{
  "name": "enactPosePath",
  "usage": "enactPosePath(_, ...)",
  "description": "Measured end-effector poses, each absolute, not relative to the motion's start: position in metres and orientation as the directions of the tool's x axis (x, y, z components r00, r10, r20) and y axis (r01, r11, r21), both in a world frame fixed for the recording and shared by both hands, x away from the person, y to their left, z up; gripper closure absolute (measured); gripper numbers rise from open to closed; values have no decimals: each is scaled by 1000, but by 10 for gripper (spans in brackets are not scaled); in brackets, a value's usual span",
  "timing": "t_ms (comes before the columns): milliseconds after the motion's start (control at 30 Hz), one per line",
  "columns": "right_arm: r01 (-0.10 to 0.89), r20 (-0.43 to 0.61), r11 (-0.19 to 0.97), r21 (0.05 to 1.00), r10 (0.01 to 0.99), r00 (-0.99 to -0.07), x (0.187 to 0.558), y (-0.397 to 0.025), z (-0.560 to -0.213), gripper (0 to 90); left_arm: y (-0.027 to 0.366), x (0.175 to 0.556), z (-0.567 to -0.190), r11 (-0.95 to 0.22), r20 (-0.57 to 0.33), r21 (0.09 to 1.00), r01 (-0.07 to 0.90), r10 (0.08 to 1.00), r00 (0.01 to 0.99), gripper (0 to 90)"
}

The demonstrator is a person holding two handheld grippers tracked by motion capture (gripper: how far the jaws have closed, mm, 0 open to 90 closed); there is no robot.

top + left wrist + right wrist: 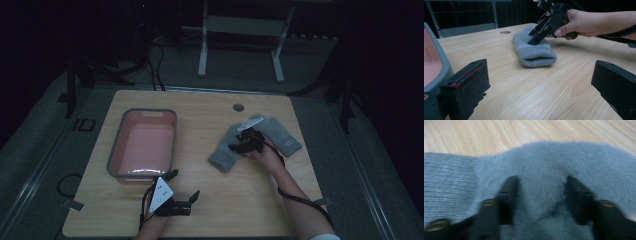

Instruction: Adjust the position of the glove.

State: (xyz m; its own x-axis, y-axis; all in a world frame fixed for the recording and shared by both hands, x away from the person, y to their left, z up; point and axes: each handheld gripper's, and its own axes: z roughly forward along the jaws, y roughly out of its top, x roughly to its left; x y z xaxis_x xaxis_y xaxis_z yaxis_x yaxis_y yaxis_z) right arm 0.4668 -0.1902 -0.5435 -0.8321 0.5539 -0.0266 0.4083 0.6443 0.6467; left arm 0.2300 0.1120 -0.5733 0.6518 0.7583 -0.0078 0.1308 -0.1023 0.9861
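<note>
I am at a wooden bench [210, 200] in a dim room, holding a gripper in each hand. My right gripper [239, 145] is pressed down into a pair of grey knitted gloves [227, 152] lying at about three o'clock from the bench's middle. In the right gripper view its fingers [507, 192] are spread and sunk into the fuzzy wool, a fold of cloth bulging between them, not yet pinched. I judge this to be the grasp step: the fingers next need to press together on that fold before any lift, deep enough that the soft knit does not slip free.

My left gripper [184, 186] rests low at about seven o'clock, fingers spread wide and holding nothing, pointing across the bench toward the gloves.

A pink plastic tub [116, 150] with a grey rim stands at about nine o'clock, just beyond my left gripper. Nothing lies inside it.
</note>
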Motion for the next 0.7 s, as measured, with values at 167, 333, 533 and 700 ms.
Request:
enactPosePath(167,380,-41,678,629,517,-855,462,-186,-538,767,112,229,-573,-99,-7,987,127,759,651,18)
enactPosePath(333,339,-6,678,652,452,-892,455,-186,-525,799,113,230,-573,-96,-12,987,131,759,651,18)
enactPosePath(533,223,22,673,706,293,-956,434,-175,-502,799,113,230,-573,-95,-13,987,130,758,653,18)
enactPosePath(700,130,26,690,712,159,-987,421,-160,-495,798,113,229,-574,-92,-11,988,123,757,653,18)
